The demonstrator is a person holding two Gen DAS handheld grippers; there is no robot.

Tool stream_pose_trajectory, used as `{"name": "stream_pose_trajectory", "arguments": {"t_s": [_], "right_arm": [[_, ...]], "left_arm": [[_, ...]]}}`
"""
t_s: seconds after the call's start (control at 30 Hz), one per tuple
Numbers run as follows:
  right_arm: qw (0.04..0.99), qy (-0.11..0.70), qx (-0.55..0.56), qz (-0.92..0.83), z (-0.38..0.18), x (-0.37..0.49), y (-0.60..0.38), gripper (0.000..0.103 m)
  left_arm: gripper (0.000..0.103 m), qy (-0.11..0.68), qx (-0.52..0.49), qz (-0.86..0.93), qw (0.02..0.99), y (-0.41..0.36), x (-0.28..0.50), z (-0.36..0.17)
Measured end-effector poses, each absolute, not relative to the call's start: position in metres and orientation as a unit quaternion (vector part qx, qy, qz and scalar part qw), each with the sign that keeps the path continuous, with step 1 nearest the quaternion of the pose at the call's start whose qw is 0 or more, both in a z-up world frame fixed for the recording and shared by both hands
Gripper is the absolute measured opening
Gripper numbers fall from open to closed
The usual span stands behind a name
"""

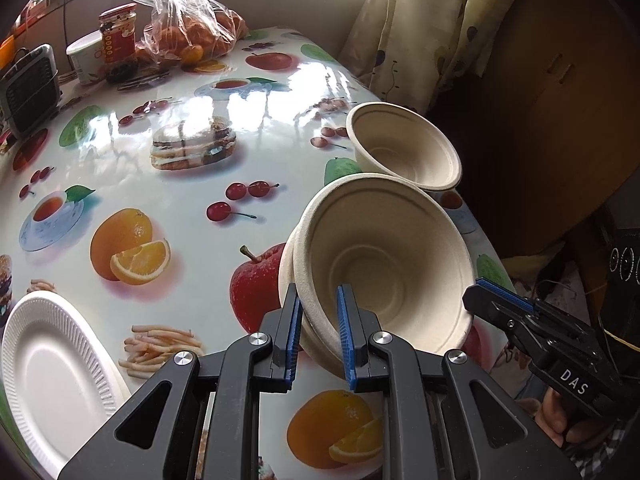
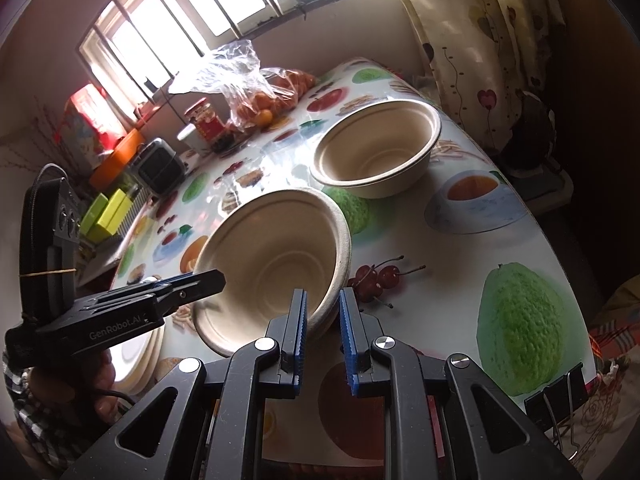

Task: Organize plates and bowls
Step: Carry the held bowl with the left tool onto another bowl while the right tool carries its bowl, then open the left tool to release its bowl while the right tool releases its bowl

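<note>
"While both tools have their bite on it, what should the person mind in this step?" asks the first observer.

"Begin with the nearest thing," answers the second. "The left gripper [image 1: 321,332] is almost fully closed, and its blue pads pinch the rim of the stacked bowls [image 1: 384,264] at about 7 o'clock. The right gripper [image 2: 322,320] is closed the same way on the opposite rim, which in the left view is near 4 o'clock. So this nested pair is held from two sides, tilted, with its mouth toward the cameras."

"Does it rest on the table [image 1: 192,128]?"

"This cannot be told; the underside is hidden. The white plates [image 1: 52,376] lie apart at 8 o'clock and are not touched."

"And where should the pair go?"

"Probably into the single bowl [image 1: 404,148], which stands just beyond at 1 o'clock, close to the table edge. This is a judgement only."

"How to do it well, then?"

"Both hands should move together, so that the thin rim is not pulled apart or bent. The person should bring the pair level first, centre it over the single bowl, and lower it straight. A push from the side could slide that light bowl on the glossy cloth toward the edge. It is better to open one tool only when the pair sits fully inside, then the other."

"Is anything far away a danger?"

"No. The jar [image 1: 118,36] and the bag of oranges [image 1: 192,32] stand at 11 o'clock, well apart."
</note>
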State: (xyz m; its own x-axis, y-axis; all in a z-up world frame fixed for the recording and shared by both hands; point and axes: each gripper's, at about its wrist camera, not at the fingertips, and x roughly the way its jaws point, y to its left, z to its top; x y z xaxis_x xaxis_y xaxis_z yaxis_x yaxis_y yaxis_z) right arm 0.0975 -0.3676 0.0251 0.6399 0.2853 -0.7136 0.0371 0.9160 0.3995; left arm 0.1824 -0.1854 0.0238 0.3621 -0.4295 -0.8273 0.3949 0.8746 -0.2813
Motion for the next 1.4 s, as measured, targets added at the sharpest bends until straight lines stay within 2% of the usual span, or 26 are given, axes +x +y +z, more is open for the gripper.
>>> {"name": "stream_pose_trajectory", "arguments": {"t_s": [0.8, 1.07, 1.4], "right_arm": [[0.884, 0.420, 0.194, 0.072, 0.0203, 0.0984, -0.3664, 0.018], [0.883, 0.419, 0.196, 0.076, 0.0208, 0.0981, -0.3628, 0.018], [0.883, 0.419, 0.198, 0.077, 0.0219, 0.0985, -0.3633, 0.018]], "left_arm": [[0.020, 0.508, -0.018, -0.246, 0.825, -0.1843, 0.1833, 0.0254], [0.033, 0.508, -0.014, -0.250, 0.824, -0.1862, 0.1832, 0.0235], [0.034, 0.507, -0.015, -0.251, 0.824, -0.1857, 0.1843, 0.0224]]}}
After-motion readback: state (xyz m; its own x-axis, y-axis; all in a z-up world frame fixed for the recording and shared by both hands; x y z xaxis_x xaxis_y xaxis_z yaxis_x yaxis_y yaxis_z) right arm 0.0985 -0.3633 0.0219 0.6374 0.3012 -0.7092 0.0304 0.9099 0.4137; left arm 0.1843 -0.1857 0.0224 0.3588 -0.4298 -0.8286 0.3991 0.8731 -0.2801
